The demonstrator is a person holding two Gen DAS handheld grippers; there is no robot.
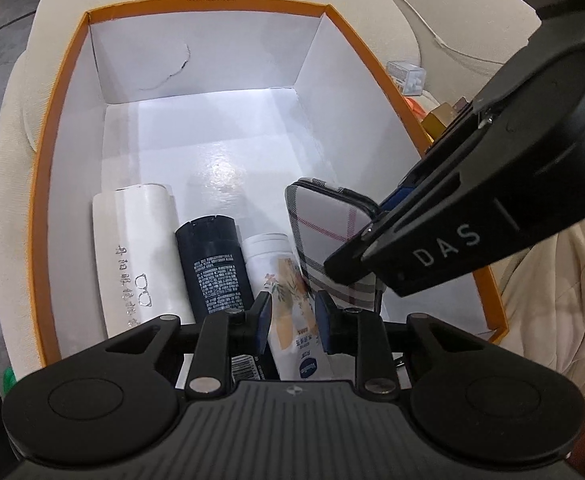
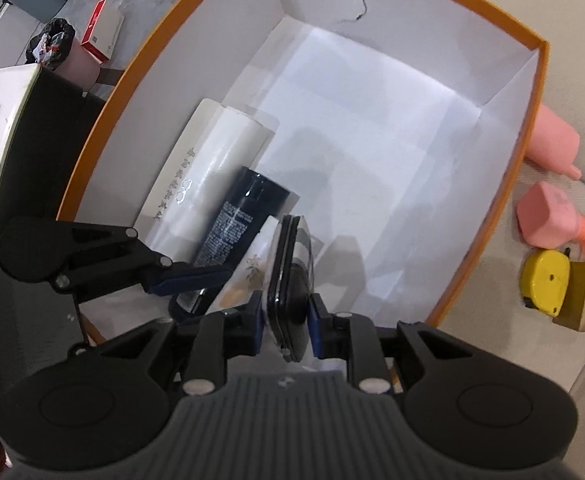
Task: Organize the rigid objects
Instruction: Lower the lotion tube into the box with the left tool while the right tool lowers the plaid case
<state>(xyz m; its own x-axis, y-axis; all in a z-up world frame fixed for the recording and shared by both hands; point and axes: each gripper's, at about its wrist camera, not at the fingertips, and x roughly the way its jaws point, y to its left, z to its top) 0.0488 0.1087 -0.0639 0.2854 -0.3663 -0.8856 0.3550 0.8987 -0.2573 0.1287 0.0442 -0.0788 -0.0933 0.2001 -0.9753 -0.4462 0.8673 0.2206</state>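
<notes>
inside the orange-rimmed box (image 1: 64, 128) a white case (image 1: 132, 248), a dark bottle (image 1: 212, 268) and a white tube (image 1: 288, 292) are already laid side by side. the tube is pinched by the left gripper (image 1: 292, 320); a plaid phone (image 2: 288, 292) is held on edge by the right gripper (image 2: 284, 320). pink bottles (image 2: 548, 220) and a yellow tape measure (image 2: 544, 280) are left outside.

Bright glare on the box floor (image 1: 228, 168); fisheye-bent, slightly blurred edges.

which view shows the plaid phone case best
Left wrist view: the plaid phone case shows its whole patterned back, standing in the orange box. Right wrist view gives only its thin dark edge, clamped in the right gripper.
</notes>
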